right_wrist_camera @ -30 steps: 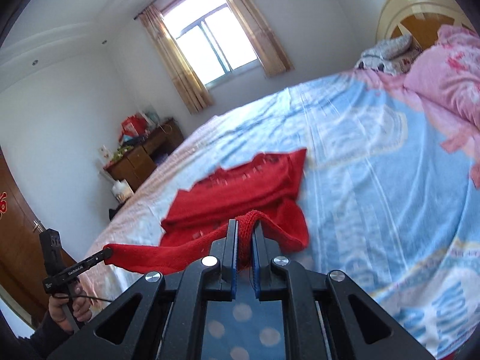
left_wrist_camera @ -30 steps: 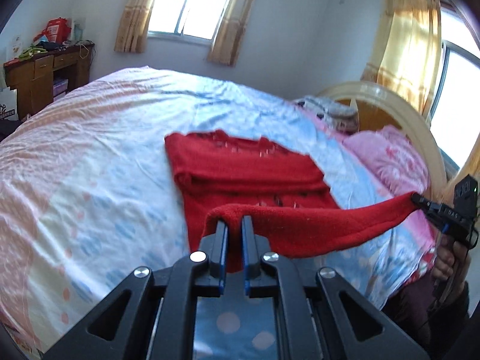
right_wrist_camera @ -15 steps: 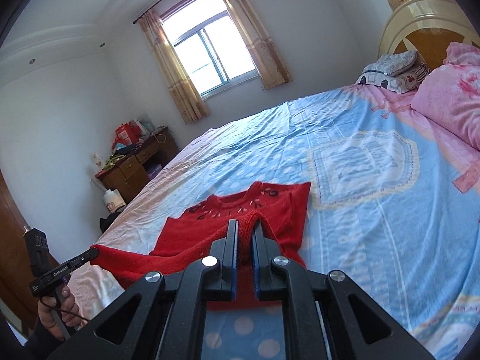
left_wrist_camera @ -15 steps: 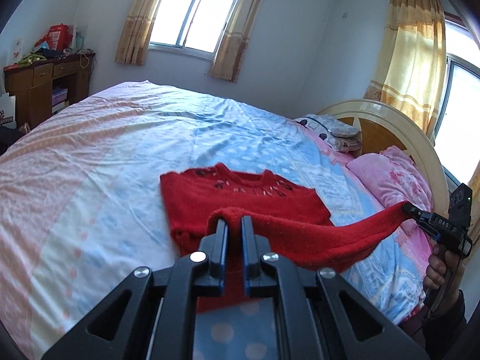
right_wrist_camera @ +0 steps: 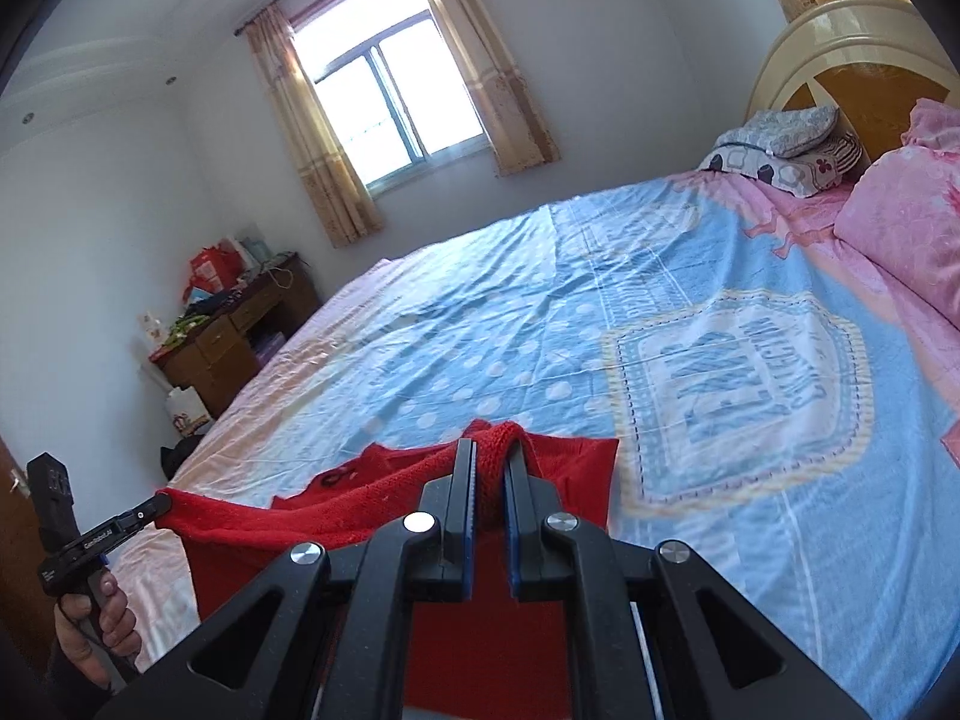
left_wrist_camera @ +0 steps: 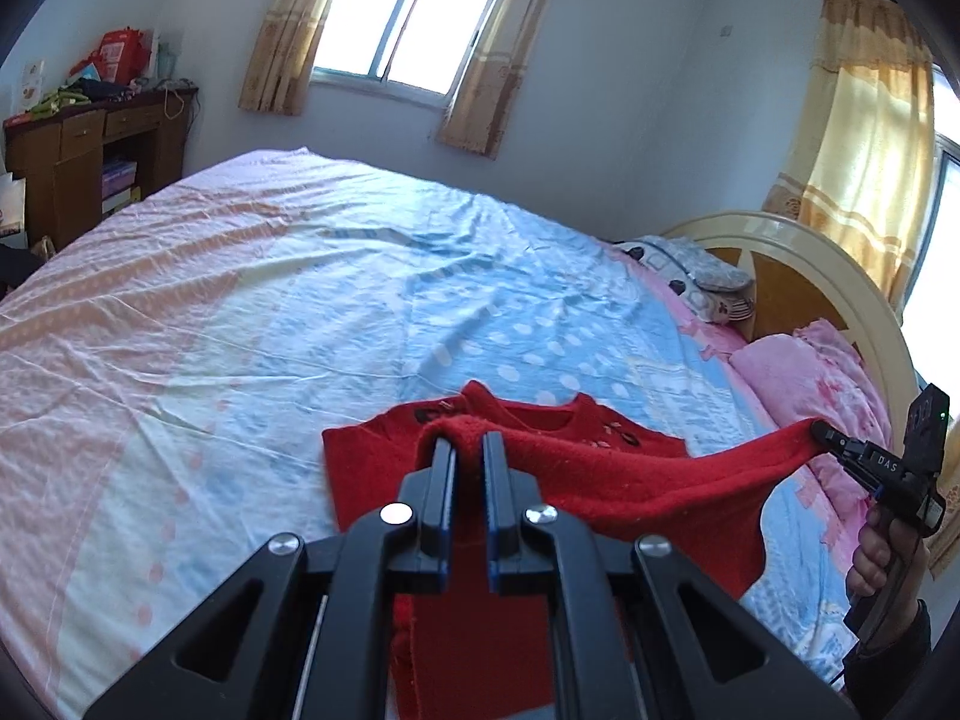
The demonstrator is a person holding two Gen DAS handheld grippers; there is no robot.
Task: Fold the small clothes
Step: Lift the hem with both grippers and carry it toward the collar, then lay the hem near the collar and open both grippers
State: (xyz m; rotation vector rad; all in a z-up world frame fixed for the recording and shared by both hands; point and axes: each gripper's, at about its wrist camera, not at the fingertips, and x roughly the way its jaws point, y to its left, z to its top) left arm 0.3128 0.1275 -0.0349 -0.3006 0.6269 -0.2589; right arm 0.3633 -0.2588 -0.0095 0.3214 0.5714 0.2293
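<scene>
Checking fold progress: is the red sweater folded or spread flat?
Partly folded: red sweater has one edge lifted by both grippers, the rest lying on the bed.

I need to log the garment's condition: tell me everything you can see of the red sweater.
The red sweater is a small, fuzzy knit with dark decorations near its neckline. Its far part lies flat on the blue dotted bedsheet; the near edge is lifted and stretched between the left gripper and right gripper, both shut on the fabric, so it sags between them.
</scene>
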